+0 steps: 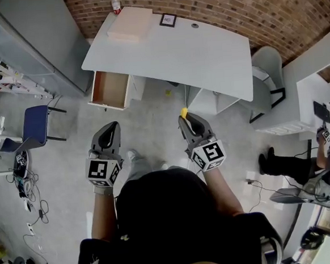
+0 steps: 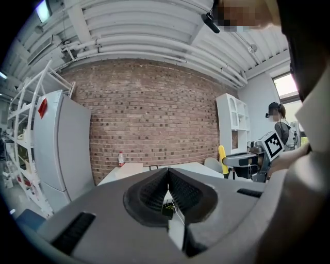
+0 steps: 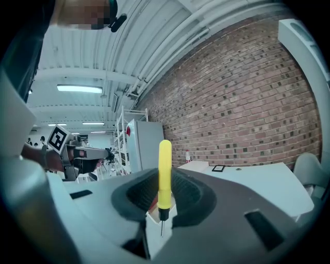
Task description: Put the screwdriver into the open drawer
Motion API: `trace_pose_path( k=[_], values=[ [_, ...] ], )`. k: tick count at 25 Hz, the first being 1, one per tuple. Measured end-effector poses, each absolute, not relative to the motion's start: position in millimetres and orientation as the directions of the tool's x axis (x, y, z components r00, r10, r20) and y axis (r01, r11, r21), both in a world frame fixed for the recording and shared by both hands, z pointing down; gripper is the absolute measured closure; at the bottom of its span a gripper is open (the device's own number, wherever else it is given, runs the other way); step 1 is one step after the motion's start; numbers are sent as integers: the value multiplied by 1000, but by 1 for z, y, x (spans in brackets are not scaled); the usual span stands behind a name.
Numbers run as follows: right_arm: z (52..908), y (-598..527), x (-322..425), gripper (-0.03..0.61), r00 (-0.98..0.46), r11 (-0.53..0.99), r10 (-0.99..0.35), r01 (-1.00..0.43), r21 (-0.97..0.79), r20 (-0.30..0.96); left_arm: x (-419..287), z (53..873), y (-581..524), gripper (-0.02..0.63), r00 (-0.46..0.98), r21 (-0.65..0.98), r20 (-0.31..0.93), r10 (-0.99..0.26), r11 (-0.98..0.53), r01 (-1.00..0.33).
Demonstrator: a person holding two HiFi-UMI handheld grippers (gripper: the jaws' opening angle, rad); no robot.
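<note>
My right gripper (image 1: 182, 119) is shut on a yellow-handled screwdriver (image 3: 164, 175), whose handle stands upright between the jaws with the thin blade pointing down; its yellow tip (image 1: 183, 113) shows in the head view. My left gripper (image 1: 114, 127) is shut with nothing in it, the pads (image 2: 168, 192) pressed together. Both are held side by side over the floor, some way short of the white desk (image 1: 204, 57). The open drawer (image 1: 110, 90) hangs out under the desk's left end, its wooden inside bare, ahead of the left gripper.
On the desk lie a pale flat box (image 1: 131, 23), a small red-capped bottle (image 1: 115, 2) and a framed marker card (image 1: 168, 20). A blue chair (image 1: 36, 124) stands left, a grey chair (image 1: 266, 75) right. A grey cabinet (image 1: 38, 42) is at the back left. A seated person (image 1: 304, 166) is at the right.
</note>
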State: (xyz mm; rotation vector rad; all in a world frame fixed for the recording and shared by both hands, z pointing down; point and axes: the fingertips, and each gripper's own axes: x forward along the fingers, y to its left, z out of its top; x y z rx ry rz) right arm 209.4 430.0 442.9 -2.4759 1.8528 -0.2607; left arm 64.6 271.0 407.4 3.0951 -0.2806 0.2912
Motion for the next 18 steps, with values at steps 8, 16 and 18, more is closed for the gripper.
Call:
trace_pose_path(
  k=[8,16,18],
  values=[
    [427,377,237,502,268,-277,-959,-955,-108,90,87,386,200,609,967,-6,119,-224,-974,-225],
    [423,296,248,502,261,-273,-958,-957,-102,117,99,389,122,609,967,27,130,-218,-974,-223],
    [423,274,249,502,259,-272,-957,-957,-101,129,100,392,99,609,968,34,132,-213,-975,-220]
  ],
)
